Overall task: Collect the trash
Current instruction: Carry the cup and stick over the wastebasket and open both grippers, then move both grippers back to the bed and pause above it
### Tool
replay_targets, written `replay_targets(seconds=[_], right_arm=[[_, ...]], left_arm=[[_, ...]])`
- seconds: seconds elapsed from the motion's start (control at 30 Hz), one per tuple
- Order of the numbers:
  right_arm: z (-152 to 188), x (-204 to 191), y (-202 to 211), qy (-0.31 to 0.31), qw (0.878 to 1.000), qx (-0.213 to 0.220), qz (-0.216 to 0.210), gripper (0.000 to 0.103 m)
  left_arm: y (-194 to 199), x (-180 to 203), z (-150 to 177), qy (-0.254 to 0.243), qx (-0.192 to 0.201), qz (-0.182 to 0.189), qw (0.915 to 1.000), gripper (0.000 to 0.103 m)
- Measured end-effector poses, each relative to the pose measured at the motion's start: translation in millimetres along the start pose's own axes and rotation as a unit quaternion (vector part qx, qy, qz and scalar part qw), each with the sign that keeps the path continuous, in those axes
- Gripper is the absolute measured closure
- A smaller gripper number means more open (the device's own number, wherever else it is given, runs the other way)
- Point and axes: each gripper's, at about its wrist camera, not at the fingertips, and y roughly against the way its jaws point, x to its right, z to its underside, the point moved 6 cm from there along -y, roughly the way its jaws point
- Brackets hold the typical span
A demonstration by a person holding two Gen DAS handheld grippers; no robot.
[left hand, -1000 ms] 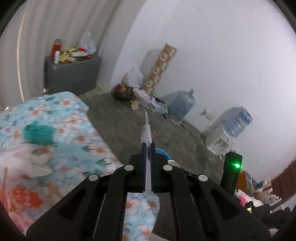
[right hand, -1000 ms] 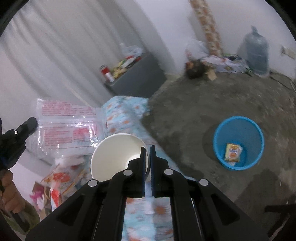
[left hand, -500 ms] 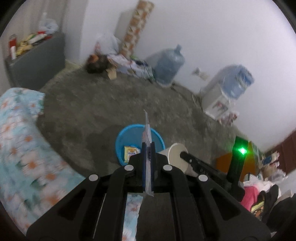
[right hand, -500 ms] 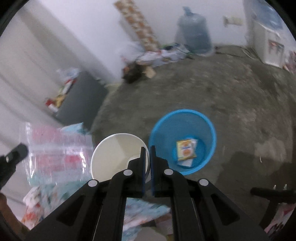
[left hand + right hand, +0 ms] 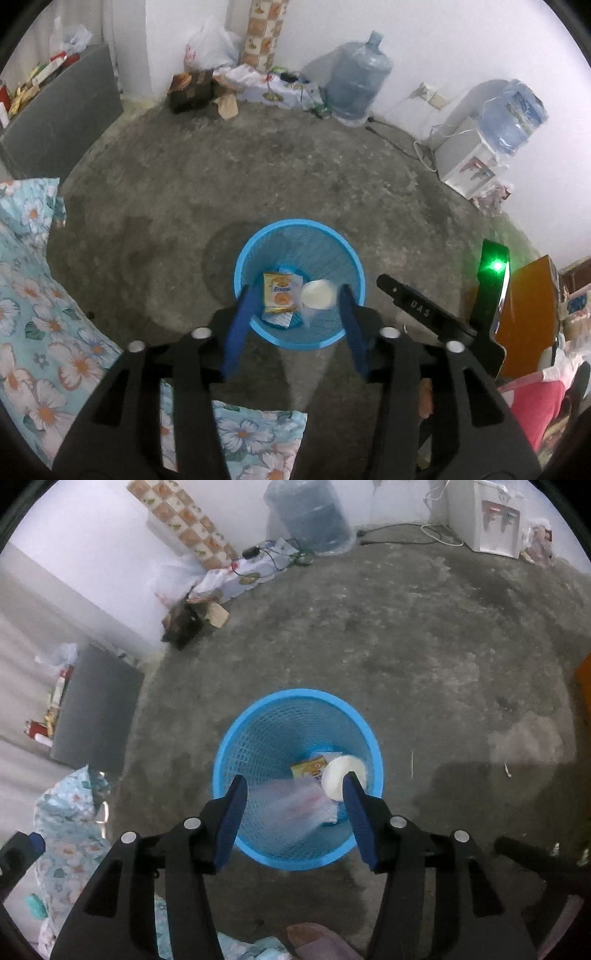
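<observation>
Blue bin [image 5: 295, 716] sits under both opening, empty grippers, left [image 5: 295, 299] and right [image 5: 295, 786]; hold them over its rim until cup [image 5: 345, 775] and wrapper [image 5: 295, 808] settle.

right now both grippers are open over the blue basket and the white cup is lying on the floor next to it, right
Not quite. Both the left gripper and right gripper are opening over the blue basket, but the white cup is inside the basket, not on the floor. The right wrist view shows it.

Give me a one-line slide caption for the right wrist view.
Right gripper opening above the blue basket, white cup and clear wrapper dropping in.
</observation>
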Motion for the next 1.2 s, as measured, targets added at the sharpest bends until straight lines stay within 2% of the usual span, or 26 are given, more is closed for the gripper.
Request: replay_targets(seconds=[0.23,0.4,0.5,0.6,0.83,0.97,1.13,1.2], right_arm=[[25,-14,37,0.013,1.000,0.010,-0.020,0.048],[37,-52,87,0.066,0.997,0.036,-0.029,0.031],[46,-87,120,0.113,0.991,0.059,-0.037,0.019],[62,-123,145,0.169,0.983,0.065,-0.043,0.014],[122,-199,183,0.298,0.950,0.087,-0.024,0.008],[159,-232,200,0.366,0.925,0.104,-0.017,0.007],[194,-267,223,0.440,0.885,0.155,-0.002,0.007],[204,-277,230,0.452,0.877,0.163,-0.010,0.007]], left_arm=[[65,0,9,0.004,0.044,-0.005,0.9990,0.045],[129,-7,31,0.018,0.089,-0.008,0.9958,0.032],[168,-18,52,0.024,0.113,-0.020,0.9931,0.028],[208,-37,80,0.043,0.135,-0.041,0.9890,0.026],[279,-85,143,0.092,0.179,-0.090,0.9754,0.025],[313,-107,166,0.114,0.204,-0.112,0.9660,0.025],[346,-130,191,0.142,0.233,-0.126,0.9538,0.024],[354,-134,198,0.148,0.240,-0.134,0.9500,0.024]])
